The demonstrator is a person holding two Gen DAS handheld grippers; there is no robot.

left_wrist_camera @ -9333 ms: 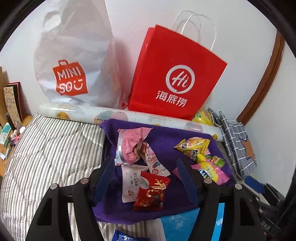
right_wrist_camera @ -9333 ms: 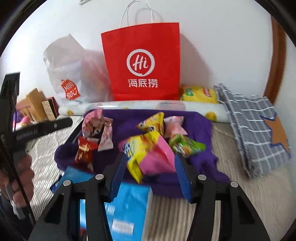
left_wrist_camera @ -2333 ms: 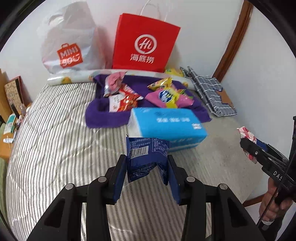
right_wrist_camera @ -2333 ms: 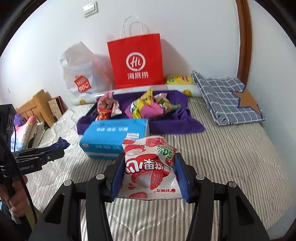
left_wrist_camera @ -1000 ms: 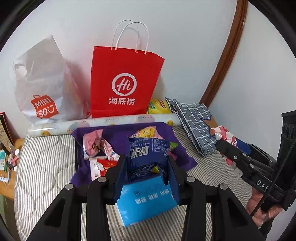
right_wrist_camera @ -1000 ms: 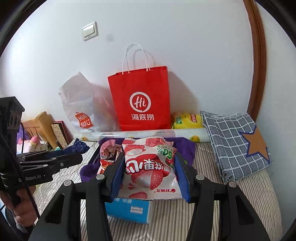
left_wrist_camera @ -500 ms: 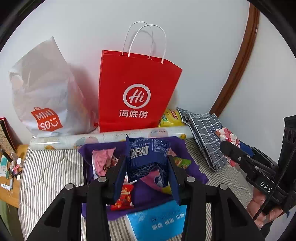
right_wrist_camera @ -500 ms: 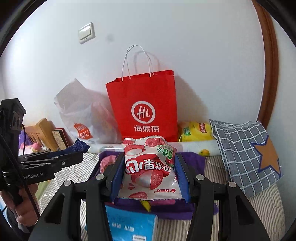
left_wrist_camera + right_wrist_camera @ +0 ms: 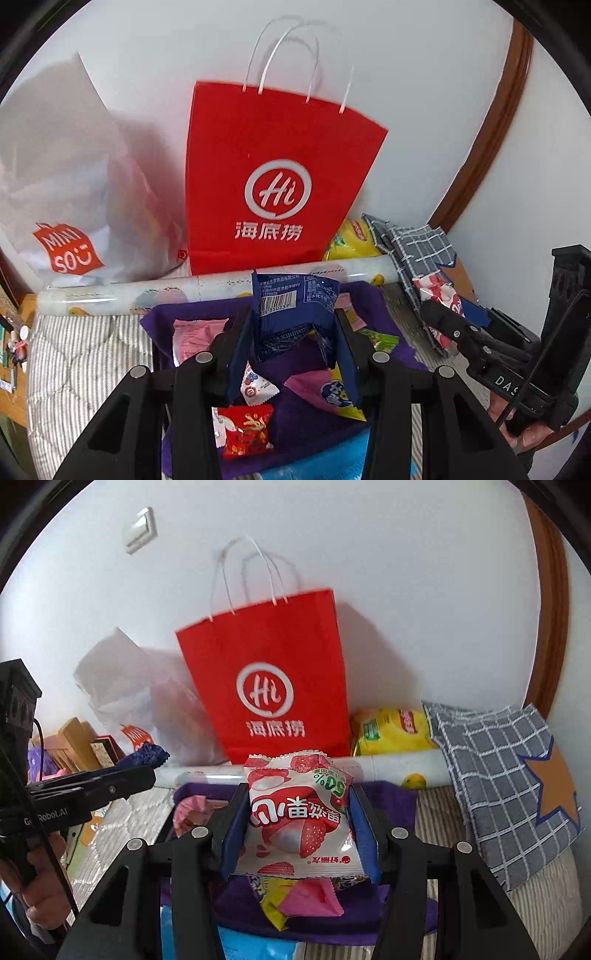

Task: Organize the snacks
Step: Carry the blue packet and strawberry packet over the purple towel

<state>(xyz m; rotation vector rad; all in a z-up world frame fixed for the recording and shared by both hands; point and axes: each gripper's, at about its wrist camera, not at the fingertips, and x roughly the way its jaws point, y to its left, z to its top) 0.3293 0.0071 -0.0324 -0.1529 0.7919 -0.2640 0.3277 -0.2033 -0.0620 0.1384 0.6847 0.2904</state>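
Red paper carrier bag (image 9: 273, 192) reads "Hi 海底捞"; white plastic bag (image 9: 66, 177) reads "MINISO", cut off at frame edge. Left gripper (image 9: 291, 354) pinches dark blue foil snack packet (image 9: 291, 310), barcode side showing, text too small to read. Right gripper (image 9: 299, 830) pinches white-and-red strawberry snack packet (image 9: 299, 812), "50%" printed. Both packets hang over purple cloth tray (image 9: 314, 424) of snacks, partly hidden.

Blue packet (image 9: 291, 314) and strawberry packet (image 9: 297, 816) upright, seemingly above purple cloth (image 9: 306, 424)
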